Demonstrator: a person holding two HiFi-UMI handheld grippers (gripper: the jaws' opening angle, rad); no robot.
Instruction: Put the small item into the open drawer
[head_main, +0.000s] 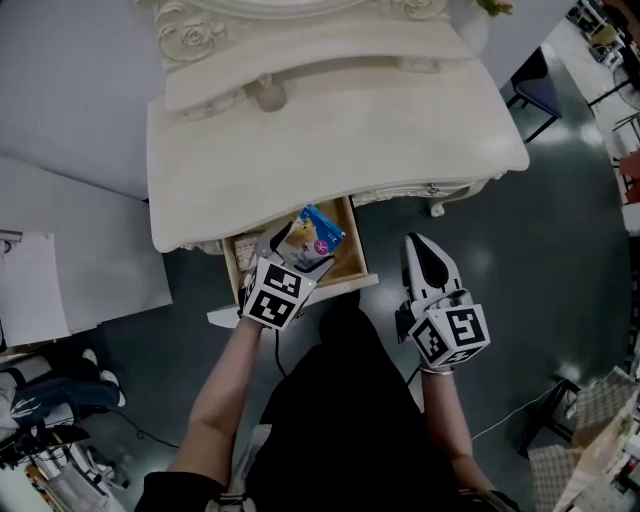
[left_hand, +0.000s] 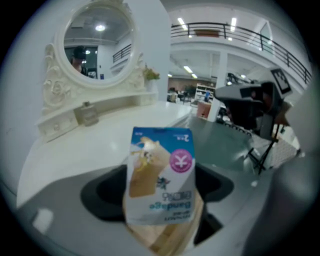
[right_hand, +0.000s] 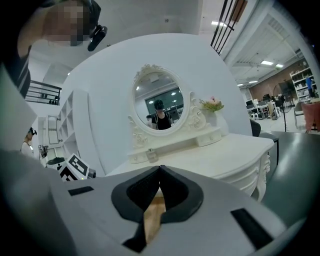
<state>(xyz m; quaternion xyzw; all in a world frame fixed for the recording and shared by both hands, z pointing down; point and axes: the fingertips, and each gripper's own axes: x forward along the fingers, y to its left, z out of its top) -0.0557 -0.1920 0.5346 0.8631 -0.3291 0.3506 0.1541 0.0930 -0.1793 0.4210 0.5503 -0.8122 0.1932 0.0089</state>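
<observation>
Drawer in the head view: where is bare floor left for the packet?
Bare wood shows in the drawer between the packet and the right wall, plus a narrow strip by the left wall. The middle is crowded by the left gripper holding the packet; the tabletop overhangs the back.

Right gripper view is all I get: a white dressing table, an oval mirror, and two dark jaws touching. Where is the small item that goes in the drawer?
Observer: The left gripper has it, a blue and white snack packet pinched between its jaws.
Operator: Is it anywhere near the drawer?
Observer: Yes. In the head view it hangs over the open wooden drawer. I cannot tell whether it touches the bottom.
Operator: And where is my gripper in all this?
Observer: The right gripper is off to the drawer's right, apart from it, over the dark floor.
</observation>
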